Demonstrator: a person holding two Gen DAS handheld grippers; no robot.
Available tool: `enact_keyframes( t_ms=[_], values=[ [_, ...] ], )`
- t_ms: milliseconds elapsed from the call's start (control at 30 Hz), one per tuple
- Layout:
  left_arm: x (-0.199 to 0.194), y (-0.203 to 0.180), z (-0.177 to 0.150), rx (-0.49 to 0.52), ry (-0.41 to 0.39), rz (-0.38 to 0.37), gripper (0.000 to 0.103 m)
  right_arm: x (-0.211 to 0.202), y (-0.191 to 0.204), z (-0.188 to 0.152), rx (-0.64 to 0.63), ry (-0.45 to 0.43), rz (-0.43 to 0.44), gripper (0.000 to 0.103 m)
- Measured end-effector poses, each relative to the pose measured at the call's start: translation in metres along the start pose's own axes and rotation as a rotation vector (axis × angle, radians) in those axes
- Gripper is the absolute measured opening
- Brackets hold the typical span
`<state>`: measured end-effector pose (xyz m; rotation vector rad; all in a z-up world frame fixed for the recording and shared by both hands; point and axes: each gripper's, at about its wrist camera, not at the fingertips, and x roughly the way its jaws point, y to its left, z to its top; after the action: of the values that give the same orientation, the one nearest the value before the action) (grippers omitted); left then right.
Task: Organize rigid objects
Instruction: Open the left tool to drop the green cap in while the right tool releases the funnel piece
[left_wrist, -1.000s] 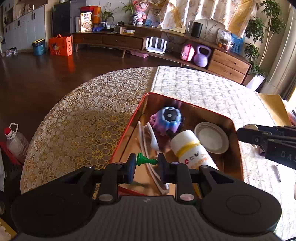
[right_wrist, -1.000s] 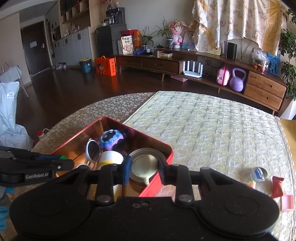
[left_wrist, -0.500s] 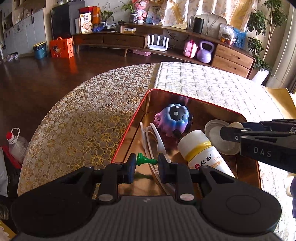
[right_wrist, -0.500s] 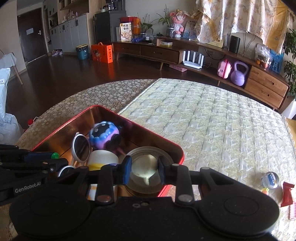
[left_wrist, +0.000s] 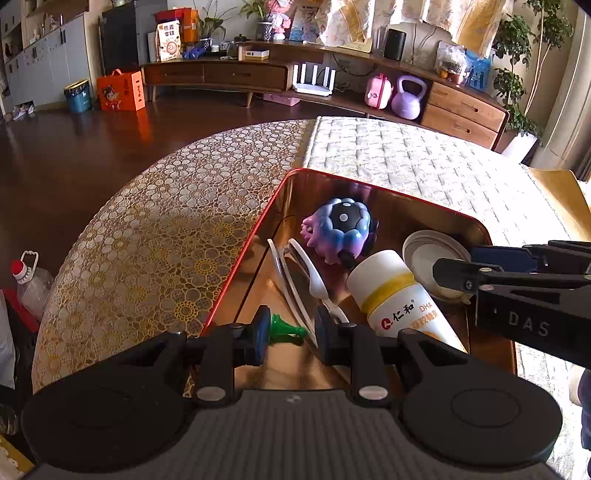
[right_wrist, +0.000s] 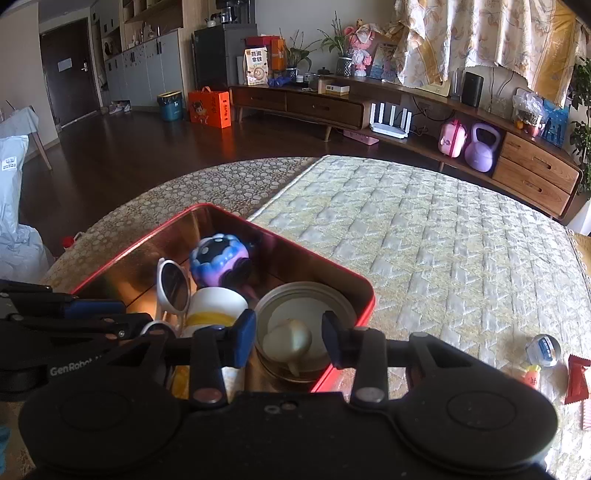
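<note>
A red tin box (left_wrist: 332, 176) (right_wrist: 291, 242) sits on the table. Inside lie a purple toy (left_wrist: 338, 229) (right_wrist: 218, 258), white sunglasses (left_wrist: 295, 273) (right_wrist: 171, 282), a white bottle with a yellow band (left_wrist: 397, 299) (right_wrist: 216, 308) and a round lidded tin (left_wrist: 432, 258) (right_wrist: 299, 325). My left gripper (left_wrist: 290, 332) is over the box's near left corner, jaws apart, with a green chess pawn (left_wrist: 284, 328) resting against the left pad. My right gripper (right_wrist: 288, 341) is open and empty over the round tin.
Small items lie on the quilted mat at the right: a clear ball (right_wrist: 543, 349), a small orange bottle (right_wrist: 532, 374) and a red wrapper (right_wrist: 578, 380). A plastic bottle (left_wrist: 31, 280) stands on the floor past the table's left edge.
Both grippers moved in lower over the box. The left jaws have widened, so the pawn no longer spans both pads. The right gripper now sits over the round tin.
</note>
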<state>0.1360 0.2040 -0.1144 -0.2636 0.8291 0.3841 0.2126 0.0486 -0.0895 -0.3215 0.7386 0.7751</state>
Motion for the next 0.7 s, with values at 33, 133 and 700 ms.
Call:
enact_keyframes(
  t_ms=[33, 133, 700],
  values=[
    [0.000, 0.000, -0.001, -0.003, 0.003, -0.002, 0.025, -0.002, 0.000, 0.000, 0.001, -0.002, 0.003, 0.042],
    [-0.003, -0.001, -0.002, -0.013, 0.011, -0.005, 0.025, -0.012, 0.001, -0.001, 0.004, -0.014, 0.013, 0.044],
    [-0.045, -0.020, -0.006, -0.014, -0.023, -0.094, 0.025, -0.082, -0.017, -0.022, 0.102, -0.077, 0.056, 0.057]
  ],
)
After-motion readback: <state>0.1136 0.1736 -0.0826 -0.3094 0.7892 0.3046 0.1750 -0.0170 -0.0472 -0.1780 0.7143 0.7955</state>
